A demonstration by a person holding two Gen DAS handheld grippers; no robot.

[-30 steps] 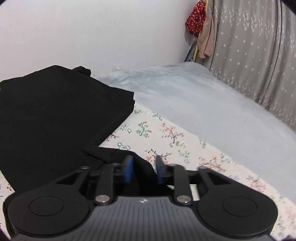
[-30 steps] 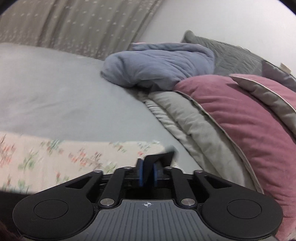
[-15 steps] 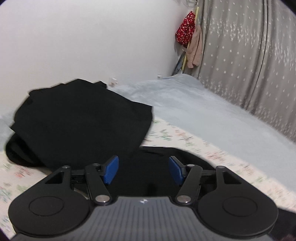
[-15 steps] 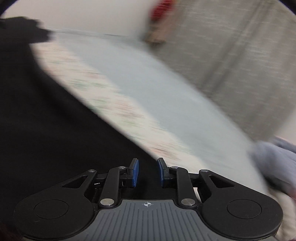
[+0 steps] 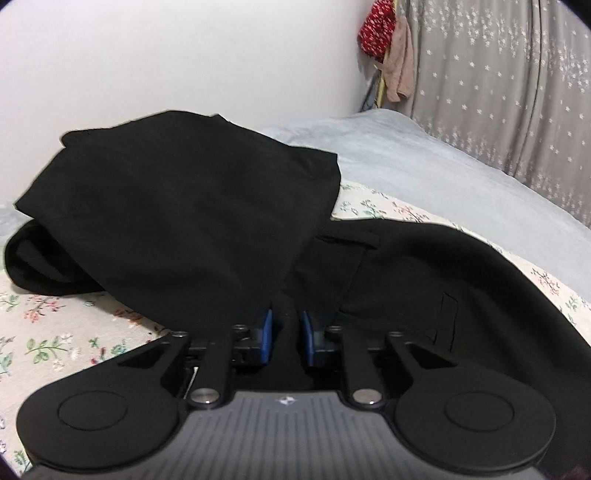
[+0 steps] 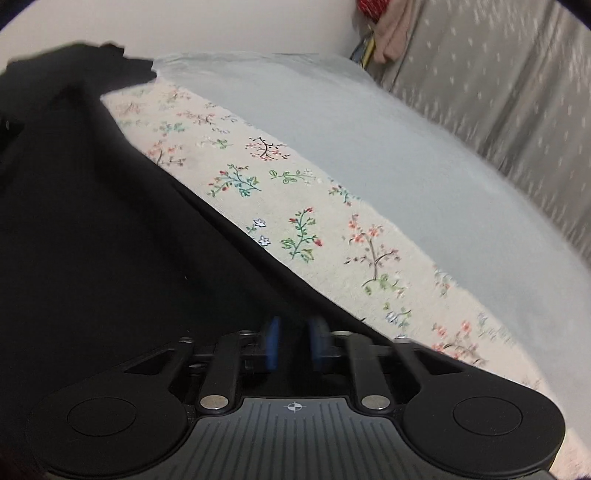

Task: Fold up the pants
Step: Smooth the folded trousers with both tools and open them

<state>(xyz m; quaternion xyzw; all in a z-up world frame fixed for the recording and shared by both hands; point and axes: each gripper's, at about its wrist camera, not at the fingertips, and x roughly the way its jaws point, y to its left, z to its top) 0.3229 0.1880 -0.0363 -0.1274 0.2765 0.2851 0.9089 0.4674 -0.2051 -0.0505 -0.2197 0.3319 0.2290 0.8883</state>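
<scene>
On my left wrist feed the black pants [image 5: 192, 221] fill the frame from about 9 o'clock to the centre, lying on the floral sheet [image 5: 55, 332] that covers the bed. A folded-over layer is heaped at 10 to 12 o'clock, its near edge coming down to my left gripper [image 5: 287, 338]. That gripper's blue pads [image 5: 266, 339] stand at a narrow gap with black cloth dark between them — I cannot tell whether they actually pinch the fabric or only sit over it. To the right of the pads the waist part of the pants spreads toward 3 o'clock, with a belt loop [image 5: 349, 242] and a slit pocket [image 5: 447, 317] showing. Beyond it, at 1 to 2 o'clock, lies the grey blanket [image 5: 424, 158], and at 1 o'clock a red cloth [image 5: 376, 26] and a pink garment hang beside the grey starred curtain [image 5: 498, 81].

On my right wrist feed the pants [image 6: 92, 240] cover the left half, their edge running diagonally from 11 o'clock down to my right gripper [image 6: 294, 347]. Its pads are blurred, set at a similar narrow gap over the black cloth — again I cannot tell whether it holds anything. Right of that edge the floral sheet [image 6: 314, 229] shows, then the grey blanket [image 6: 369, 140], then the curtain [image 6: 517, 92] at 2 o'clock.
</scene>
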